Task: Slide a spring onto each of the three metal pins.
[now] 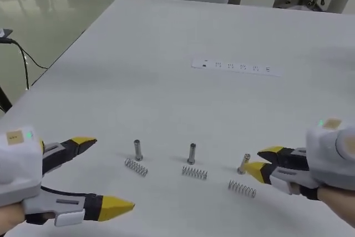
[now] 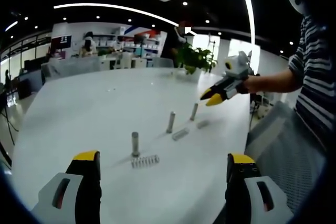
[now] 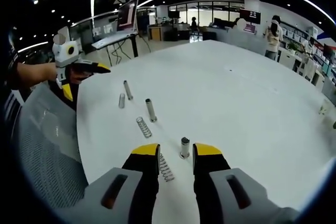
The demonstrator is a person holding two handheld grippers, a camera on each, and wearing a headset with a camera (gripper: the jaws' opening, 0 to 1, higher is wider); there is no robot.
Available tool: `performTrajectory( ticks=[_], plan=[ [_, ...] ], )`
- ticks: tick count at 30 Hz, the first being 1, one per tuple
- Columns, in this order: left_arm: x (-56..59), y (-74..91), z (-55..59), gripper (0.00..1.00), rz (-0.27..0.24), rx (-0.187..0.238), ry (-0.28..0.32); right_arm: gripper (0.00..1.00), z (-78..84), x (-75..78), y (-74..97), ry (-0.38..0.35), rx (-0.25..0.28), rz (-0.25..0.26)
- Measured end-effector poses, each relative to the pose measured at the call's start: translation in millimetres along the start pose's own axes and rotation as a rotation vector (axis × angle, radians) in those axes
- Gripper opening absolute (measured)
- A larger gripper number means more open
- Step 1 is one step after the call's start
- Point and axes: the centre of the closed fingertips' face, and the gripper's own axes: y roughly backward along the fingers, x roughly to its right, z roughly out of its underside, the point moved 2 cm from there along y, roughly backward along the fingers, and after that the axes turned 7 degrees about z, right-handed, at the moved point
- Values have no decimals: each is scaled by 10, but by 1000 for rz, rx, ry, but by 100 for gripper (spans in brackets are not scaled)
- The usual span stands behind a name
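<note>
left gripper: it is held at the lower left of the head view. Its two yellow-tipped jaws are spread wide, and nothing is held between them.
right gripper: its jaws are set narrow, with a small gap between them, and nothing is clamped.
right pin: it is seen on the table just ahead of the gap between the right gripper's tips. Whether a tip touches it cannot be told.
right spring: it is laid flat on the table just beside the right pin, on the person's side.
middle pin: it stands upright and bare between the other two pins.
middle spring: it is laid flat just in front of the middle pin.
left pin: it stands upright and bare, near the left gripper but apart from it.
left spring: it is laid flat close to the foot of the left pin.
table: it is white, and the pins are set on it in one row.
power strip: it is white and lies well beyond the pins.
</note>
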Motion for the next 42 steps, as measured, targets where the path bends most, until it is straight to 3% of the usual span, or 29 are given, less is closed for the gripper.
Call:
performTrajectory(
  ticks=[5,13,28,36,42],
  plan=[
    [15,-22,-9,97,6,-1,-3,21,12,-99,17,20,-1,-61],
    [20,-15,-24,97,7,-3,-7,21,63,-223,33,115,-35,-120],
    [41,9,7,97,5,-8,-4,20,296,-304,-6,290,-135,-170],
    [45,13,-9,97,6,-5,-6,19,459,-290,-87,330,-202,-201],
    [47,17,-6,97,9,-5,-5,19,489,-264,-142,354,-220,-199]
  ],
)
